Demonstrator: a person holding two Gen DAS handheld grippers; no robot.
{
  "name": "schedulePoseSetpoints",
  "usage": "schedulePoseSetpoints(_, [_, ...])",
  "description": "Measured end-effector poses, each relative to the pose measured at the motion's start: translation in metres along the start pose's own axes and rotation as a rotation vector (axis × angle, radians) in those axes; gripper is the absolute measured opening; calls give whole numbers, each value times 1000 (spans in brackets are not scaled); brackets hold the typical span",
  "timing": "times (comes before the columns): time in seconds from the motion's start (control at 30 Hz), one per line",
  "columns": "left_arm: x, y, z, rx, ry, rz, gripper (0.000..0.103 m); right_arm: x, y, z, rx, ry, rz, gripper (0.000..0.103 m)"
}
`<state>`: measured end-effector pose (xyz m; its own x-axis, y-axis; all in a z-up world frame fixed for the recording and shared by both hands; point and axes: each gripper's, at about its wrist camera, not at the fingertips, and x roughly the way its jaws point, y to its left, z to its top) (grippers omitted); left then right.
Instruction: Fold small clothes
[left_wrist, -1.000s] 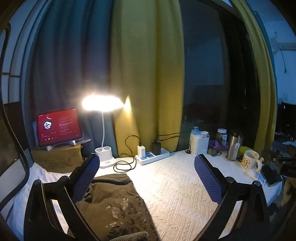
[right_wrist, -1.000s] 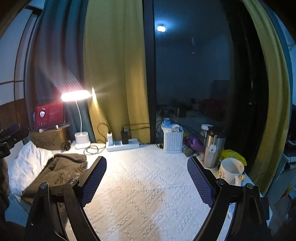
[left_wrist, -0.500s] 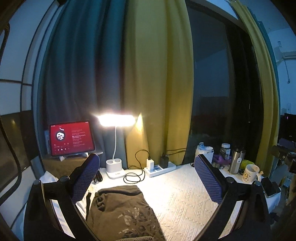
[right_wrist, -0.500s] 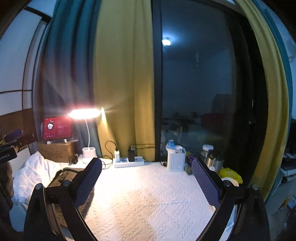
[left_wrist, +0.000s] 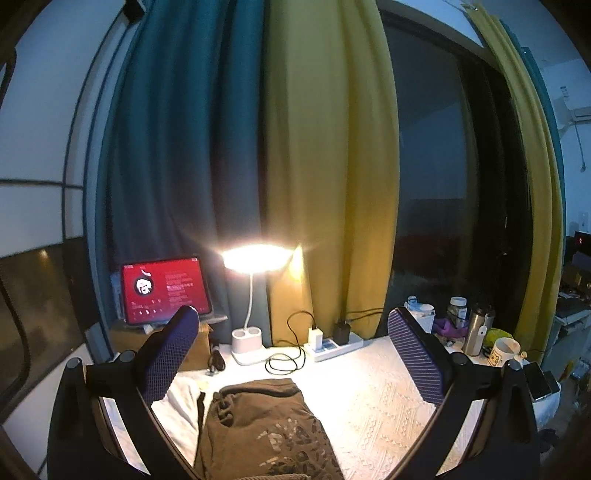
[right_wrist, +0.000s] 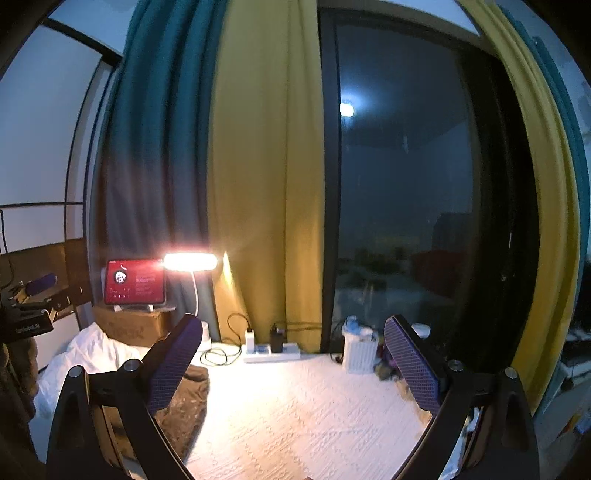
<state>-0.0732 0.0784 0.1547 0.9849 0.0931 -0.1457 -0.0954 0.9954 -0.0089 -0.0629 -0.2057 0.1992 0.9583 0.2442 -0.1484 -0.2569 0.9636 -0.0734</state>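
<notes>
Left claw is held wide apart, nothing gripped, raised over the desk. Right claw likewise spread wide and empty. Brown garment is laid flat on the white textured cover at the desk's left side, below the left claw; its edge is seen behind the right claw's left finger. Lit lamp and red-screened tablet are set behind it.

Both views have been tilted upward: the olive-brown printed garment is now seen lower and farther off, and more curtain is shown above.
</notes>
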Motion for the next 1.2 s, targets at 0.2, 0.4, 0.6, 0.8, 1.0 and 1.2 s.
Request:
schedulePoseSetpoints(0.2, [-13,8,6,-29,-29,6,101,-16,6,15,-21,-51,-3,101])
schedulePoseSetpoints(0.4, [-18,19,4,-47,-36,38,101,-22,12,20,-35,-64,-4,102])
schedulePoseSetpoints(0.6, [-19,27,-1,-63,-27,46,101,-18,17,19,-41,-52,8,102])
schedulePoseSetpoints(0.8, [-16,30,-4,-69,-12,55,101,-8,17,13,-38,-20,18,102])
schedulePoseSetpoints(1.0, [-14,27,-5,-68,0,50,101,-2,17,9,-35,0,22,102])
schedulePoseSetpoints(1.2, [-15,25,-4,-69,2,52,101,-1,16,9,-35,2,24,102])
